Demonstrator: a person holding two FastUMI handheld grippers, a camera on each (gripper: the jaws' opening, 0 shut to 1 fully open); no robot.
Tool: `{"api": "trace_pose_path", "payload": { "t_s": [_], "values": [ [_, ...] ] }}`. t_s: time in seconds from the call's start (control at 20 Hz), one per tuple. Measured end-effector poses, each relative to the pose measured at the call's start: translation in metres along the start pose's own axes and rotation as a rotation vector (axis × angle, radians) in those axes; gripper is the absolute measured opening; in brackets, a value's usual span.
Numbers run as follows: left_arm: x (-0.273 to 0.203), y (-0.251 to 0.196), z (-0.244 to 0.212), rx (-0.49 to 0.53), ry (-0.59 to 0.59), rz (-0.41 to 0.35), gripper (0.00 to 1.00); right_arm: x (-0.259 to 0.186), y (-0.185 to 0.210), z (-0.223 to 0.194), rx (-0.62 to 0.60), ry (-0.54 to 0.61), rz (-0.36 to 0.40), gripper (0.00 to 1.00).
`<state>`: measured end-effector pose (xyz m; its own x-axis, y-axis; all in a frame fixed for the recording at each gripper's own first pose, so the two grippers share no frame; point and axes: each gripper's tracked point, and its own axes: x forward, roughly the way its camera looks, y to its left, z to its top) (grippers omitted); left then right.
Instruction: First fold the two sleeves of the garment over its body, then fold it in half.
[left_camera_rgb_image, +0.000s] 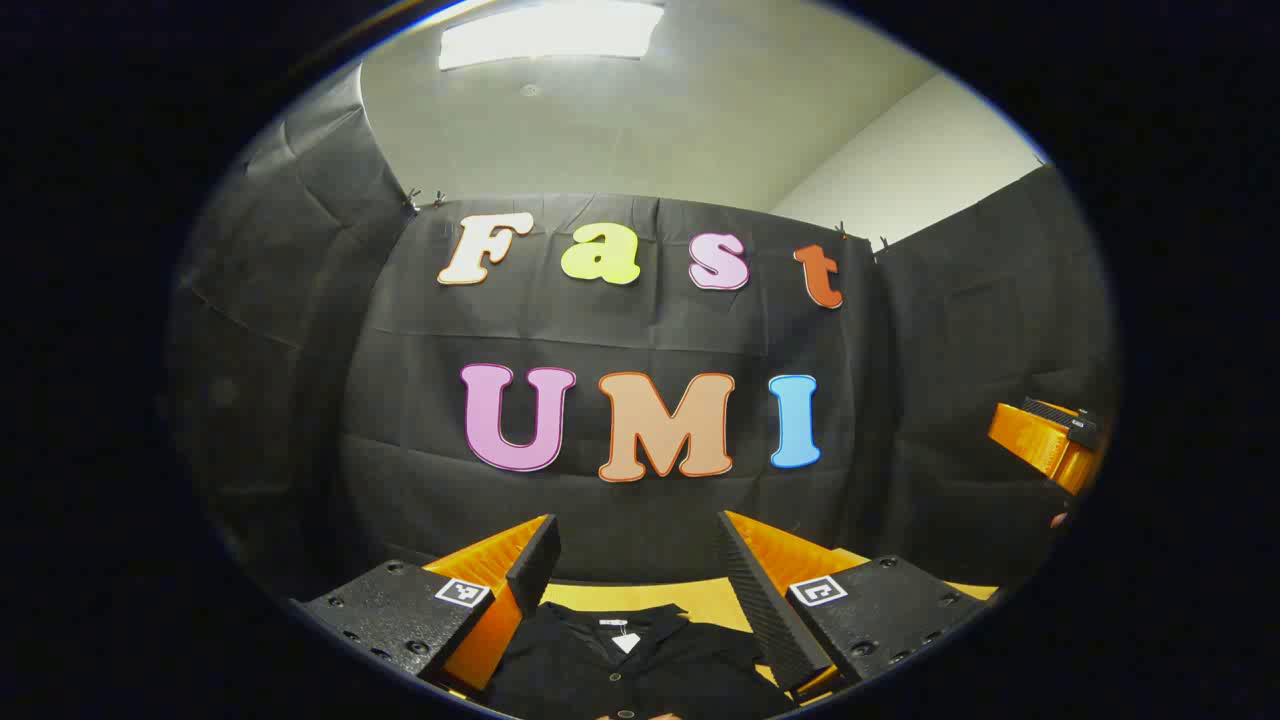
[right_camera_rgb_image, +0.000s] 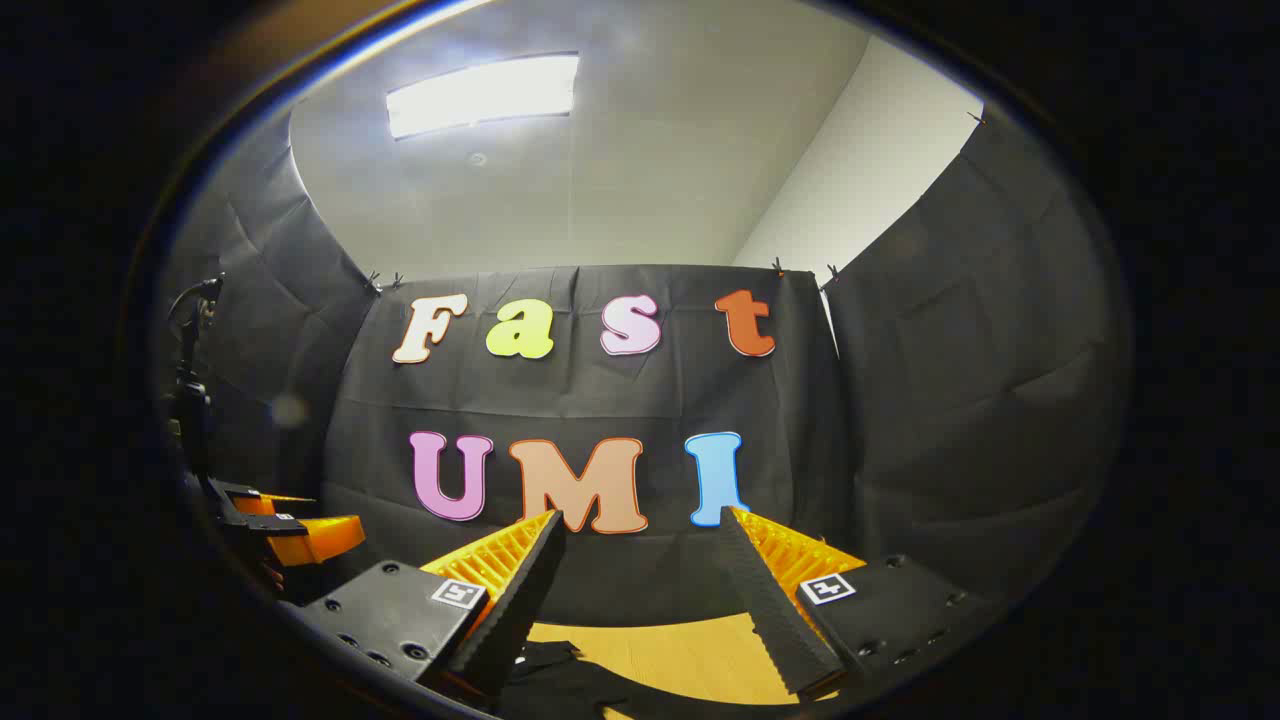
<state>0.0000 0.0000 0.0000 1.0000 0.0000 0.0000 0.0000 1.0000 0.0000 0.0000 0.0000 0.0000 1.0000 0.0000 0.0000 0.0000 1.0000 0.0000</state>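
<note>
One black garment (left_camera_rgb_image: 625, 660) lies flat on the wooden tabletop (left_camera_rgb_image: 700, 600), and everything turns on how it sits against the two grippers held above it. In the left gripper view the left gripper (left_camera_rgb_image: 640, 565) hangs with its fingers spread wide and nothing between them; the garment lies below and just ahead of them, its collar with a small white tag (left_camera_rgb_image: 625, 642) centred in the gap and a line of buttons running back toward the camera, so its long axis runs straight away from that gripper toward the booth wall. In the right gripper view the right gripper (right_camera_rgb_image: 645, 570) is likewise spread open and empty, and a dark edge of the garment shows under its left finger, with bare tabletop beyond; the garment therefore lies low and to the left of those fingers. The left gripper appears the nearer to the garment's middle, the right nearer its one flank. Neither sleeve can be made out, so I judge no fold done yet. Count: one garment, two grippers, both apart from the cloth.
</note>
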Motion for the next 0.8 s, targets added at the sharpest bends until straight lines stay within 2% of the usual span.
{"api": "trace_pose_path", "payload": {
  "t_s": [0.45, 0.8],
  "values": [
    [-0.004, 0.013, 0.004, -0.033, -0.025, 0.03, 0.92, 0.001, 0.011, 0.0, -0.006, 0.009, 0.038, 0.98],
    [-0.005, 0.027, 0.01, -0.018, -0.04, 0.058, 0.92, 0.002, 0.018, -0.002, 0.002, 0.014, 0.043, 0.99]
  ]
}}
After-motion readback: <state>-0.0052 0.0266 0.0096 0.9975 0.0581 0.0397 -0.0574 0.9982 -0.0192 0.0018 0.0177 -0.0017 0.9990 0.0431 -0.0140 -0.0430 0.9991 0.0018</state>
